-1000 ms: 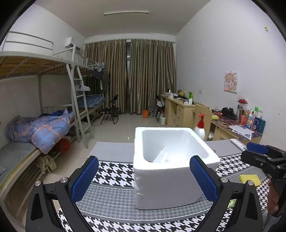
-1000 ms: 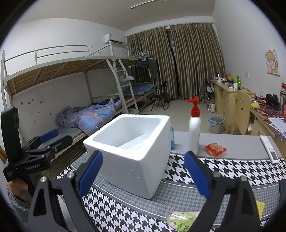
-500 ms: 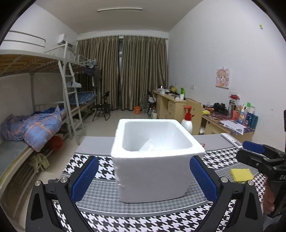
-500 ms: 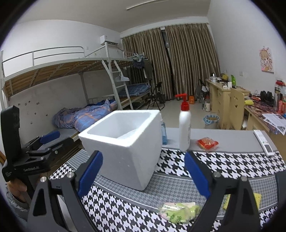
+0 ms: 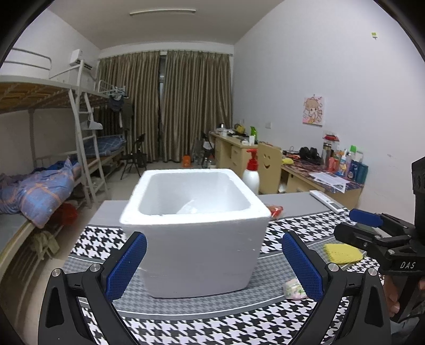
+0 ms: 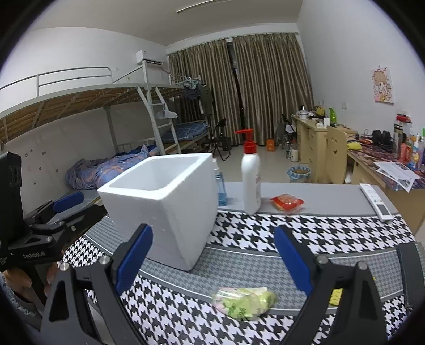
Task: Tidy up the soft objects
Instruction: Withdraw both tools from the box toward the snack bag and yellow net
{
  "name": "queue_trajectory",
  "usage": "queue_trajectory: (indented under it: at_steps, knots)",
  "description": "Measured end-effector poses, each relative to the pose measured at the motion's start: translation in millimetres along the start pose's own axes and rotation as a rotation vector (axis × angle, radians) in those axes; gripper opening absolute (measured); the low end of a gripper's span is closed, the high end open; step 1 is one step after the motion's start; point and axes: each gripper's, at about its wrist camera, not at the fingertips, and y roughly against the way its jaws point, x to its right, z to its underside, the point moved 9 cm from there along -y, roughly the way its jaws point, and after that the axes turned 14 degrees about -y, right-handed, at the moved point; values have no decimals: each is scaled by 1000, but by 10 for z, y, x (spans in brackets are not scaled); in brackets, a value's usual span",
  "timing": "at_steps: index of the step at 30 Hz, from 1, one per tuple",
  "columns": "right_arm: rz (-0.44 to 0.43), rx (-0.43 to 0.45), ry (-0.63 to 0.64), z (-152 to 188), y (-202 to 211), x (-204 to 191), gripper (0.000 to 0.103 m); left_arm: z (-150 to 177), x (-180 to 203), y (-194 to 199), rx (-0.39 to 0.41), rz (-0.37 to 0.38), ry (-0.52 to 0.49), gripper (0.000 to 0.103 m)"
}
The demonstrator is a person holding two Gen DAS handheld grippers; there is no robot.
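While a green-and-pink soft packet (image 6: 243,302) is lying on the houndstooth-covered table (image 6: 305,233) just in front of the white foam box (image 6: 164,204), the right hand-held gripper (image 6: 212,260) is hovering over it, spread wide and holding nothing. The left hand-held gripper (image 5: 212,262) is gaping before the box, a yellow sponge (image 5: 342,252) sitting off to its right.

Room's lit pretty evenly by the ceiling tube light (image 5: 162,12), kind of cool and flat. Closed curtains (image 5: 195,106), so no daylight. Shadows are soft, just a faint one under the foam box (image 5: 196,231) ahead of the jaws. Heavy fisheye bend, black vignette in the corners. The box's front rim looks slightly smeared in the left view; the far room is sharp enough.
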Motion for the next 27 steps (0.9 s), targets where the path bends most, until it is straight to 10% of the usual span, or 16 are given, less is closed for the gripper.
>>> queue_trajectory:
  at_steps: [27]
  knots:
    - [178, 52, -86, 55, 424, 812, 95, 29, 945, -317, -42, 202, -67, 102]
